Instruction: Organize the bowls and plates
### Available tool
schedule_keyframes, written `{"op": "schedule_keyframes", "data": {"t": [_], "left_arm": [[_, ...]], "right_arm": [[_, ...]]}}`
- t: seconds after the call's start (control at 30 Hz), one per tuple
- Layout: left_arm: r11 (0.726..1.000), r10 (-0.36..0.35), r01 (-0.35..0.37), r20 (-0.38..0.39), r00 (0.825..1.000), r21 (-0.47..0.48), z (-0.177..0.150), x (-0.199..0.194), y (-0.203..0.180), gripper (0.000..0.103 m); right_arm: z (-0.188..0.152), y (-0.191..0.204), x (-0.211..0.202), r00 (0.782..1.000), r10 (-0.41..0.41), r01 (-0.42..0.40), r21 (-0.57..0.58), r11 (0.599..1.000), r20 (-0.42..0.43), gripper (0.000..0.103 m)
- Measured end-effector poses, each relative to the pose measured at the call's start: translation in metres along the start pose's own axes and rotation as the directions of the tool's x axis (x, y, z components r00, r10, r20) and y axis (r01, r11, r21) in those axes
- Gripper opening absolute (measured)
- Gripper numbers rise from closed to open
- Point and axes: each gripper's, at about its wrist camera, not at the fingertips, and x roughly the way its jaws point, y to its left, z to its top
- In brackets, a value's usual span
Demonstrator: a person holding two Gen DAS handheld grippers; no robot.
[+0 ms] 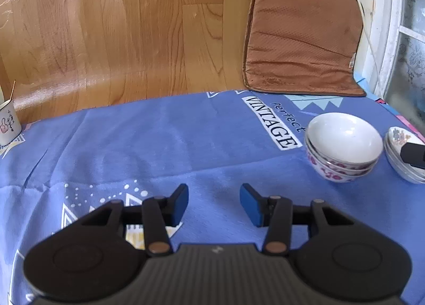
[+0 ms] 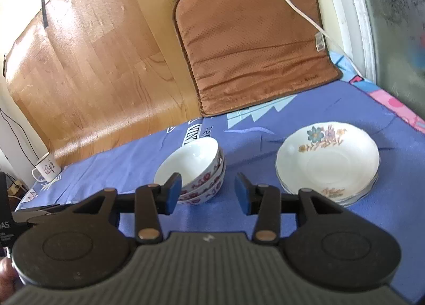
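Right wrist view: stacked bowls (image 2: 195,169) sit upright, mouths tipped slightly left, on the blue-clothed table (image 2: 332,222), with the stacked plates (image 2: 328,161) lying flat just to their right, apart. Right claw (image 2: 208,193) is spread, empty, near the bowls. Left claw (image 1: 213,204) is also spread, over bare cloth left of the bowls.

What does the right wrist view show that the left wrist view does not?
Only the right wrist view shows the right hand-held gripper, open, and the full stack of flowered plates. Only the left wrist view shows the left hand-held gripper, open, and the whole word VINTAGE. Both show the stack of bowls, the brown cushion and the mug.
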Motion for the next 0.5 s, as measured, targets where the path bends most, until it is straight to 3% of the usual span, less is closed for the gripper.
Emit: {"op": "schedule_keyframes", "data": {"t": [0.27,0.5], "left_arm": [[1.0,0.006,-0.006,0.011,1.0,0.011,-0.0017,0.0052,0.0008,0.05],[1.0,0.005,-0.005,0.073,0.997,0.007,-0.0044,-0.002,-0.0004,0.06]], "right_arm": [[-0.0053,-0.0046,0.0067,1.0,0.007,-0.007,0.021,1.0,-0.023,0.047],[-0.0083,-0.0039,0.0067,0.999,0.005,-0.004,0.025,1.0,-0.037,0.047]]}}
